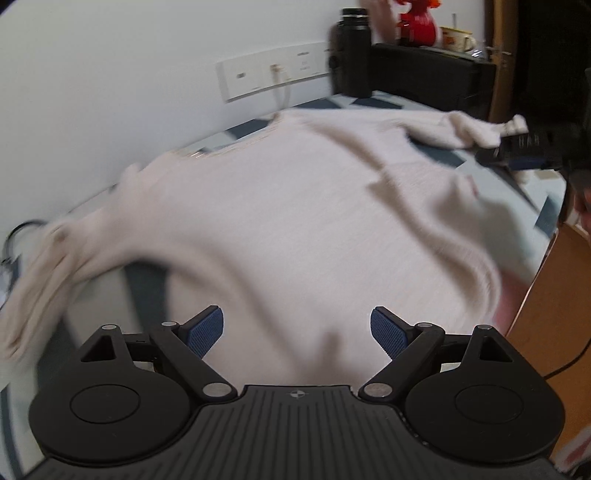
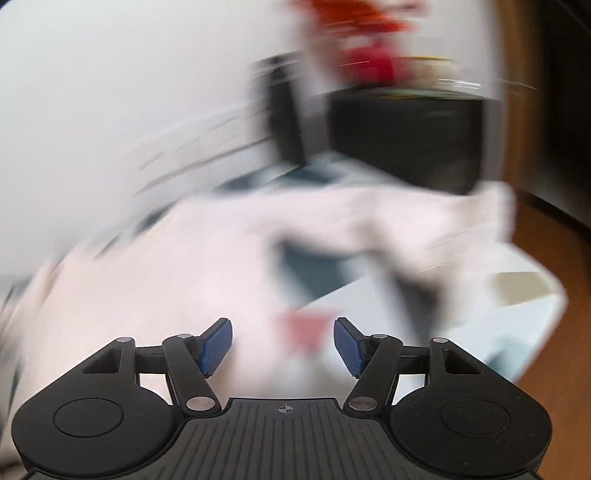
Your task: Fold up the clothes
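Observation:
A cream knit sweater point(image 1: 295, 206) lies spread on a table with a blue-and-white checked cloth point(image 1: 546, 184). One sleeve trails off at the left point(image 1: 40, 280), the other lies at the far right point(image 1: 469, 129). My left gripper point(image 1: 296, 332) is open and empty, just above the sweater's near hem. My right gripper point(image 2: 282, 345) is open and empty over the sweater point(image 2: 147, 280); that view is heavily motion-blurred. The right gripper also shows in the left wrist view point(image 1: 517, 151), beside the far sleeve's cuff.
A black flask point(image 1: 351, 51) and a black box point(image 1: 432, 74) with red ornaments point(image 1: 417, 22) and a mug stand at the back by the white wall. A wall socket panel point(image 1: 273, 74) is behind the table. A wooden surface point(image 1: 554, 295) lies beyond the table's right edge.

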`<state>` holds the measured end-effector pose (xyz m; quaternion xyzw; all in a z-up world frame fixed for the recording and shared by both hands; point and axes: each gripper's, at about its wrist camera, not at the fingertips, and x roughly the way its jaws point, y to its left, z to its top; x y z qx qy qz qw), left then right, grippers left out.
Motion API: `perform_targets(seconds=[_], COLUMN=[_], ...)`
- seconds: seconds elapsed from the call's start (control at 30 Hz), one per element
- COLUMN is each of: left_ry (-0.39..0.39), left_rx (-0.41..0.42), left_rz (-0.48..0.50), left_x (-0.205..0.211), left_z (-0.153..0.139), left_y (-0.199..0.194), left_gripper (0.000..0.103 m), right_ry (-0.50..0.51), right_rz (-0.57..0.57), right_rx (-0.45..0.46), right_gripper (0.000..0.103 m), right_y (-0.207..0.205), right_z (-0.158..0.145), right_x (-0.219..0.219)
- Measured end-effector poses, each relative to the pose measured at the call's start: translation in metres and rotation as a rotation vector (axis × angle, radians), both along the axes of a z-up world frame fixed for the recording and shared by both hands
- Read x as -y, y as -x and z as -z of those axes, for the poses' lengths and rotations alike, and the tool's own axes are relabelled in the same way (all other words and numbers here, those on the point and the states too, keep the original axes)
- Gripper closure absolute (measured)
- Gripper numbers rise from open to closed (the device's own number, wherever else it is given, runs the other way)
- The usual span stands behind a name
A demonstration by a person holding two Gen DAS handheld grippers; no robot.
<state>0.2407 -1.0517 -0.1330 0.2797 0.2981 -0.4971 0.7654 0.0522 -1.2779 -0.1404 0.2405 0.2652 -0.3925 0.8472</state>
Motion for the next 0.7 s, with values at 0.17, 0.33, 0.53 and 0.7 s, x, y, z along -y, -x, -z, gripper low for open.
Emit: perform_targets(seconds=[0.17, 0.33, 0.53, 0.7], left_ry=[-0.044, -0.078, -0.087, -0.027], left_rx=[0.016, 0.069, 0.184, 0.194], left_rz=[-0.009, 0.004, -0.052, -0.079], left_x=[-0.051, -0.076, -0.073, -0.07], left_z=[0.009, 0.018, 0.033, 0.036], left_y=[0.004, 0.009, -0.001, -0.012], left_gripper=[0.011, 0.011, 0.011, 0.011], right_ry=[-0.021, -0.031, -0.093, -0.076], right_rz=[-0.14, -0.019, 0.296, 0.285], right_rx=[-0.077, -0.121, -0.094, -0.088], right_gripper=[0.032, 0.032, 0.036, 0.034], right_y=[-0.039, -0.022, 0.039, 0.054], right_z=[0.015, 0.023, 0.026, 0.026], right_x=[-0.041, -0.034, -0.009, -0.028])
